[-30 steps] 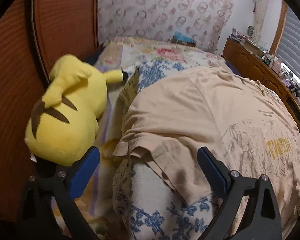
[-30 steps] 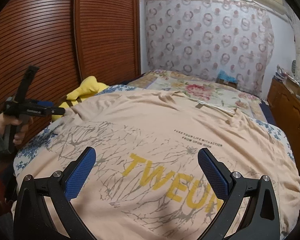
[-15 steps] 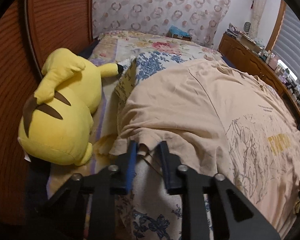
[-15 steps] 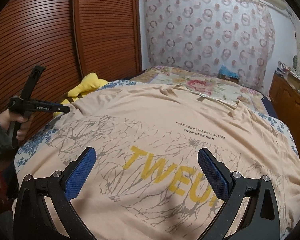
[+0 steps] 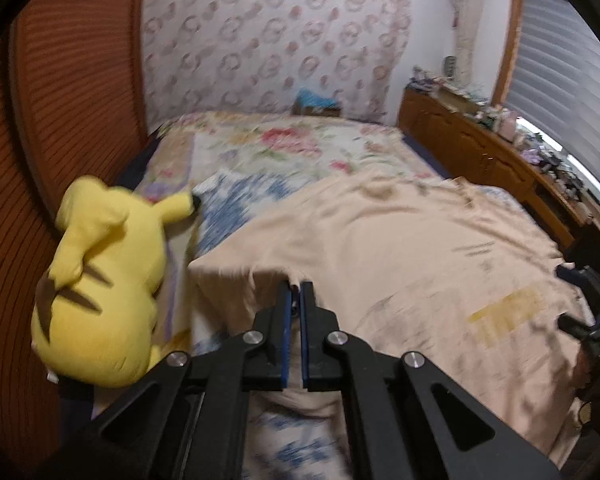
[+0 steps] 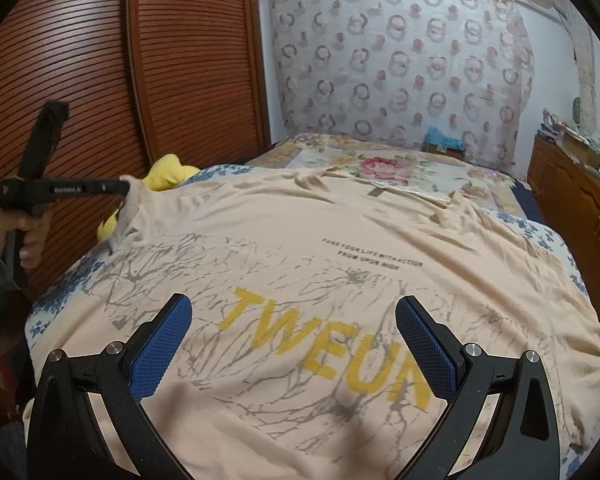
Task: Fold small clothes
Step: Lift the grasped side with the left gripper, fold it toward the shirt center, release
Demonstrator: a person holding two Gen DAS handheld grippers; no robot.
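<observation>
I count one peach T-shirt [image 6: 340, 224] at twelve o'clock; one yellow plush toy [image 5: 100, 280] at nine — and two grippers: left gripper [image 5: 296, 300], right gripper [image 6: 292, 320].

- The soft peach cotton T-shirt [image 6: 340, 220] carries yellow block letters, small black lines of text and a grey branching print.
- The quilted bedcover [image 6: 56, 300] beneath it is white with blue flowers.
- The far flat bedspread [image 5: 284, 148] is cream with pink and red roses.
- The rounded plush toy [image 5: 100, 280] at the left is bright yellow with brown stripes and a black ear tip.
- The slatted wooden wardrobe doors [image 6: 80, 60] are reddish brown.
- The hanging wall cloth [image 6: 400, 64] is pale with brownish ring motifs.
- The gripper pads [image 6: 162, 346] are blue on black frames.
</observation>
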